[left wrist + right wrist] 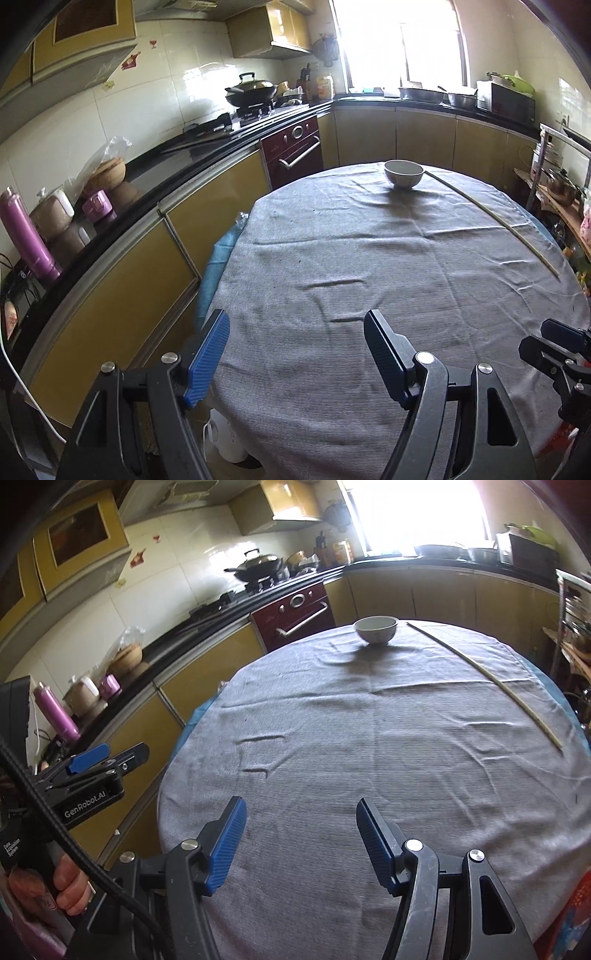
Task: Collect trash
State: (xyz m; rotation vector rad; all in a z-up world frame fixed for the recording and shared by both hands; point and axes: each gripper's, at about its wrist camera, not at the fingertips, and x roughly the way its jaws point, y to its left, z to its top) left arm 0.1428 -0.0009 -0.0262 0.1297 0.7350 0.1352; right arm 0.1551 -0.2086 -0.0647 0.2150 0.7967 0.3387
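A round table under a grey cloth (369, 266) (369, 738) fills both views. At its far side stands a white bowl (403, 173) (376, 629). A long thin pale stick (495, 218) (491, 679) lies along the right of the cloth, beside the bowl. My left gripper (295, 328) hangs open over the near left edge of the table, nothing between its blue pads. My right gripper (301, 816) is open too, above the near part of the cloth, and holds nothing. Each gripper shows at the edge of the other's view.
A black counter (184, 155) with yellow cabinets curves along the left and back, bearing a purple flask (26, 236), jars, a bagged clay pot and a wok (251, 92) on the stove. A dark red oven (291, 147) stands behind the table. A cluttered shelf (561, 192) is right.
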